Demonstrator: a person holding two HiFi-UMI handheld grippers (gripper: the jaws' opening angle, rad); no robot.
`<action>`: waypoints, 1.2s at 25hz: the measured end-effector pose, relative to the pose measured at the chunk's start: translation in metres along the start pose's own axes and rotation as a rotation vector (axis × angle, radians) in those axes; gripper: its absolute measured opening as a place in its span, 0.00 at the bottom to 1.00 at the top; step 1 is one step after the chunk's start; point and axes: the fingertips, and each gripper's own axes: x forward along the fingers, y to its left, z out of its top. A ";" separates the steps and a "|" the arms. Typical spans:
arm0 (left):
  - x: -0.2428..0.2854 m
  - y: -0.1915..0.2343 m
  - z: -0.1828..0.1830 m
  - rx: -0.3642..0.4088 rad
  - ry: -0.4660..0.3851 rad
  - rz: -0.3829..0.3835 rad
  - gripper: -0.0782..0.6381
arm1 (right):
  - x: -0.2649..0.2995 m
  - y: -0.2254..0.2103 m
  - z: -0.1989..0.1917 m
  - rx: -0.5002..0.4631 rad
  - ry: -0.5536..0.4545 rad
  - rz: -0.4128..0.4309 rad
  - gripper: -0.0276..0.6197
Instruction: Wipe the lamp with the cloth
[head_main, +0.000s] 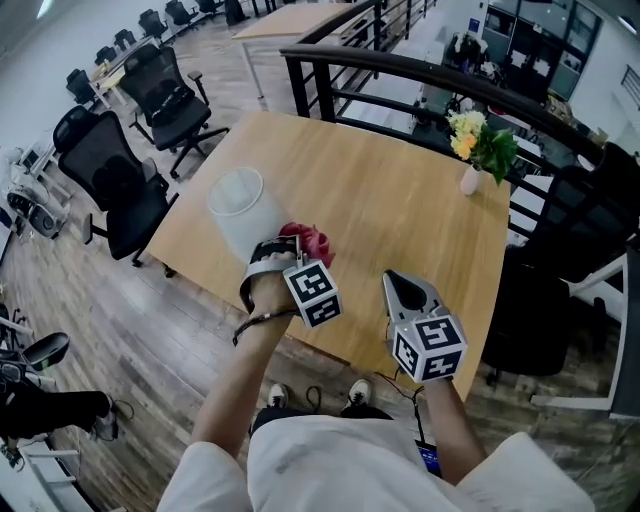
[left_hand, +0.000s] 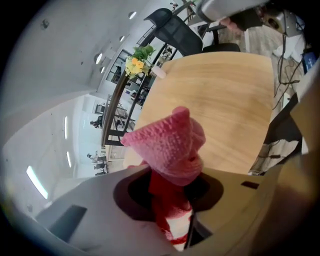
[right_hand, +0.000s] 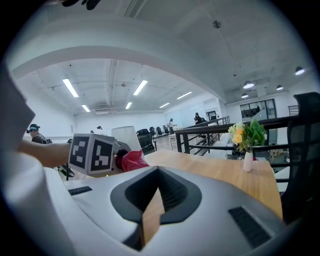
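With left tongs (left_hand: 172, 197) clamped on the pink knitted cloth (left_hand: 170, 142) and right tongs (right_hand: 152, 200) together, empty, we risk shoving the unsteadied white cylindrical lamp (head_main: 243, 208) off the wooden tabletop (head_main: 400, 200) at its near-left edge.

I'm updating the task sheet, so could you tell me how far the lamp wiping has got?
Done: the cloth is clamped in the left gripper. In hand: it is held right beside the white lamp on the table; contact is not clear. Left: the wiping itself. The right gripper is shut and empty, off to the side.
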 end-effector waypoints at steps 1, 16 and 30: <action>-0.001 -0.009 0.001 -0.021 -0.030 -0.029 0.34 | -0.001 0.001 0.001 -0.001 0.000 -0.011 0.06; -0.100 -0.016 -0.056 -0.422 -0.687 -0.133 0.34 | -0.005 0.070 0.015 -0.109 0.021 -0.151 0.06; -0.164 0.042 -0.155 -0.701 -1.109 -0.107 0.34 | 0.000 0.201 0.061 -0.158 -0.092 -0.163 0.06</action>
